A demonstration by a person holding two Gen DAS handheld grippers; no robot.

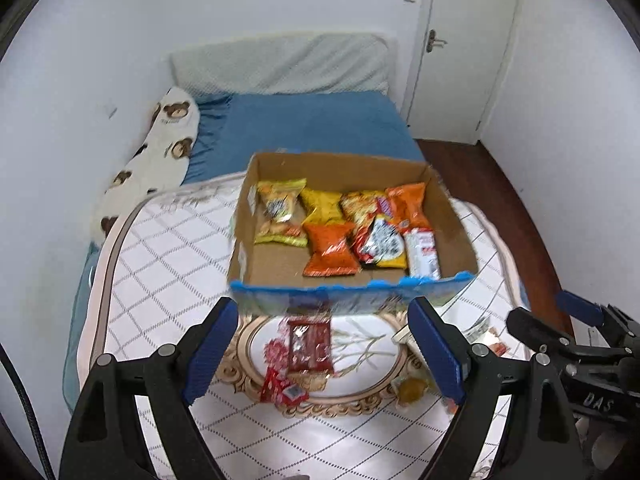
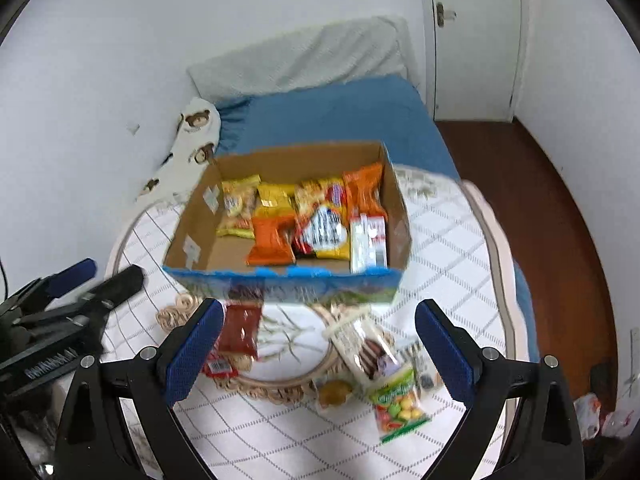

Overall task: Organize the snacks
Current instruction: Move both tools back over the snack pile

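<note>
A cardboard box (image 1: 456,220) with a blue front wall (image 2: 280,284) stands on the round table and holds several snack packets, orange (image 1: 330,250), yellow and white. My left gripper (image 1: 324,344) is open above a dark red packet (image 1: 308,346) and a small red packet (image 1: 280,390) lying in front of the box. My right gripper (image 2: 320,344) is open above a clear biscuit packet (image 2: 366,346), a green candy bag (image 2: 400,404) and a brownish sweet (image 2: 334,394). The dark red packet (image 2: 240,330) lies by its left finger. Both grippers are empty.
The round table (image 1: 168,248) has a white checked cloth with an ornate centre. Behind it is a bed with a blue sheet (image 1: 304,124) and a bear-print pillow (image 1: 160,152). A white door (image 1: 464,40) and wood floor (image 2: 532,216) are at the right.
</note>
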